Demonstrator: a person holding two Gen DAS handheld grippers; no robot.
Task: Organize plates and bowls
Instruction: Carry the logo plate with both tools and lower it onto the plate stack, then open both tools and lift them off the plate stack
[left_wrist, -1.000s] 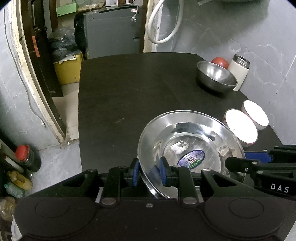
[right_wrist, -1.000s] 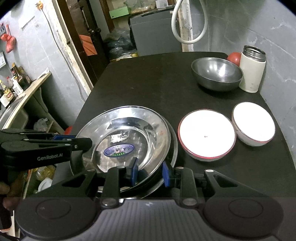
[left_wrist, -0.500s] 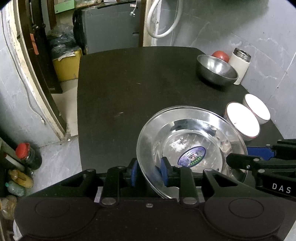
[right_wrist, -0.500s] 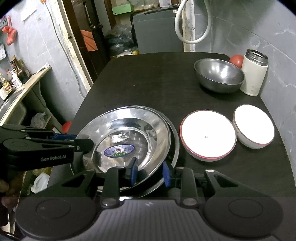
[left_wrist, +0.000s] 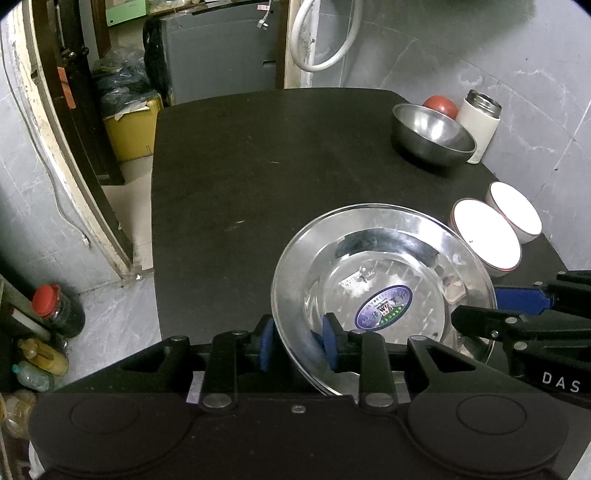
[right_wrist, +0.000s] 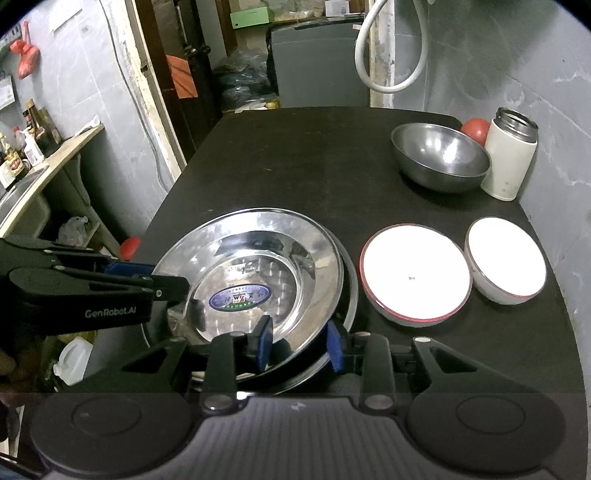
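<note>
- The steel plate (left_wrist: 373, 266) is gripped at its left rim by the left gripper (left_wrist: 297, 343), near the counter's (left_wrist: 258, 177) front edge.
- The right gripper's (right_wrist: 300, 343) jaws straddle the plates' front rim; whether they clench cannot be told.
- Two white bowls (right_wrist: 415, 275) sit at the right edge.

Silver plate (right_wrist: 258, 273) with blue oval sticker (right_wrist: 240, 296), red-rimmed white bowls (right_wrist: 415, 275)

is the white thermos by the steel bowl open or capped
Open: the thermos shows a bare metal mouth with no cap on it, standing upright beside the steel bowl.
</note>
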